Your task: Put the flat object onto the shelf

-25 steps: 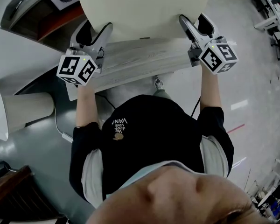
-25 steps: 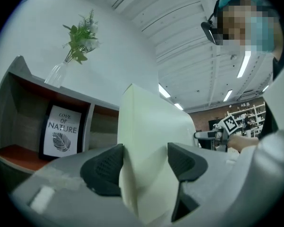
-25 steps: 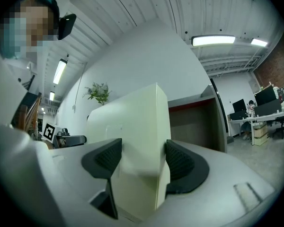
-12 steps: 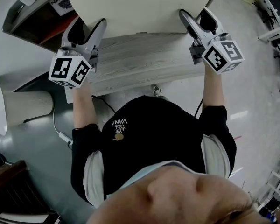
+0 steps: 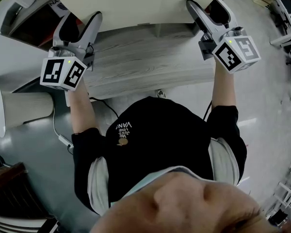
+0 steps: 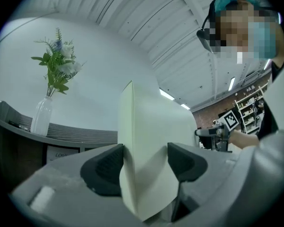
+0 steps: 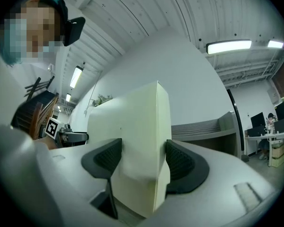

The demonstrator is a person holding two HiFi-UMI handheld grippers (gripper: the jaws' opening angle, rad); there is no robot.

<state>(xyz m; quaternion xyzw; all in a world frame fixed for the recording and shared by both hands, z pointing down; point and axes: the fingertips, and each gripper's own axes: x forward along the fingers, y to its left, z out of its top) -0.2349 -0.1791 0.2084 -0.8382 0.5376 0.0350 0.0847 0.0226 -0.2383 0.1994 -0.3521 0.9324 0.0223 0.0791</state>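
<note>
Both claws are up in front of me at 12 o'clock in the head view, and the flat object [image 5: 136, 1], a thick cream panel, spans the gap between them. The left gripper [image 5: 82, 19] has the panel's 9 o'clock end and the right gripper [image 5: 206, 6] has the 3 o'clock end.

Checking the left gripper view: the jaws stand wide, and the panel's edge fills the space between them, with the black ribbed pads [image 6: 104, 167] against its sides. So this claw is clamped on the panel.

It's the same in the right gripper view. The panel stands on edge between the jaws, both pads [image 7: 180, 164] press its faces, and the claw is gripping it at a broad opening.

Just under the panel in the head view, toward 6 o'clock, lies the grey wood-grain shelf [image 5: 150, 57]. I cannot tell whether the panel touches it. Both marker cubes sit over that board's outer ends, the left one [image 5: 63, 73] at 8 o'clock and the right one [image 5: 237, 52] at 4 o'clock.

At 9 o'clock in the left gripper view, a clear vase [image 6: 41, 116] of green stems stands on a curved grey counter [image 6: 71, 134].
</note>
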